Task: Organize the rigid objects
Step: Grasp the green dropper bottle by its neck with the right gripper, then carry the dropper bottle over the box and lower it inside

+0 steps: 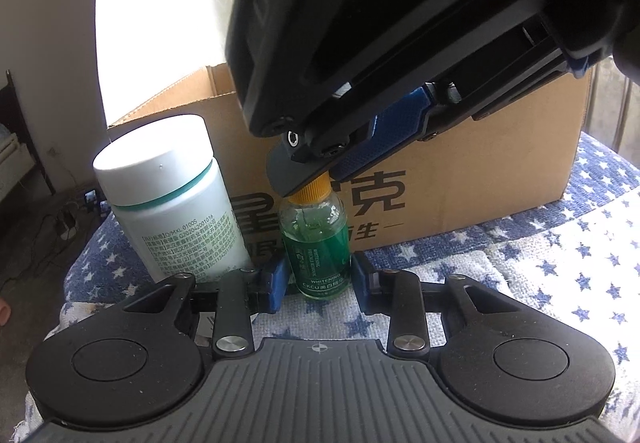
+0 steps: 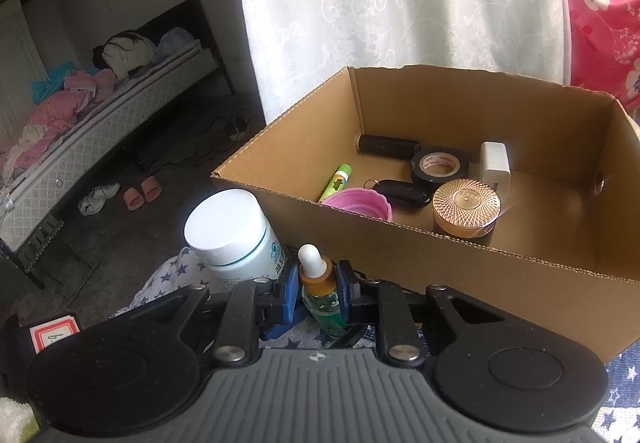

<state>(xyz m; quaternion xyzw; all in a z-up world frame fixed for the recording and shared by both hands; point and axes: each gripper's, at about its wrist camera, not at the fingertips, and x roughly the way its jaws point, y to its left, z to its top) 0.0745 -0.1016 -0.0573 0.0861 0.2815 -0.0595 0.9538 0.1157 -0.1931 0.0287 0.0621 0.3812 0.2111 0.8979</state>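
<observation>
— So, where does the dropper bottle (image 2: 319, 291) sit?

— Upright on the star-print cloth (image 1: 560, 263), between both sets of fingers. The right gripper (image 2: 318, 293) is clamped on its orange collar from above; the left gripper (image 1: 320, 275) has its blue pads flanking the body, though whether they touch the glass I cannot tell.

— What crowds it?

— A white jar (image 1: 172, 195) stands just left of the left gripper, nearly touching its finger. Right ahead, the cardboard box (image 2: 460, 255) wall rises (tape roll (image 2: 439, 164), pink cup (image 2: 360, 203) and gold-lidded jar (image 2: 466, 205) lie inside).
</observation>
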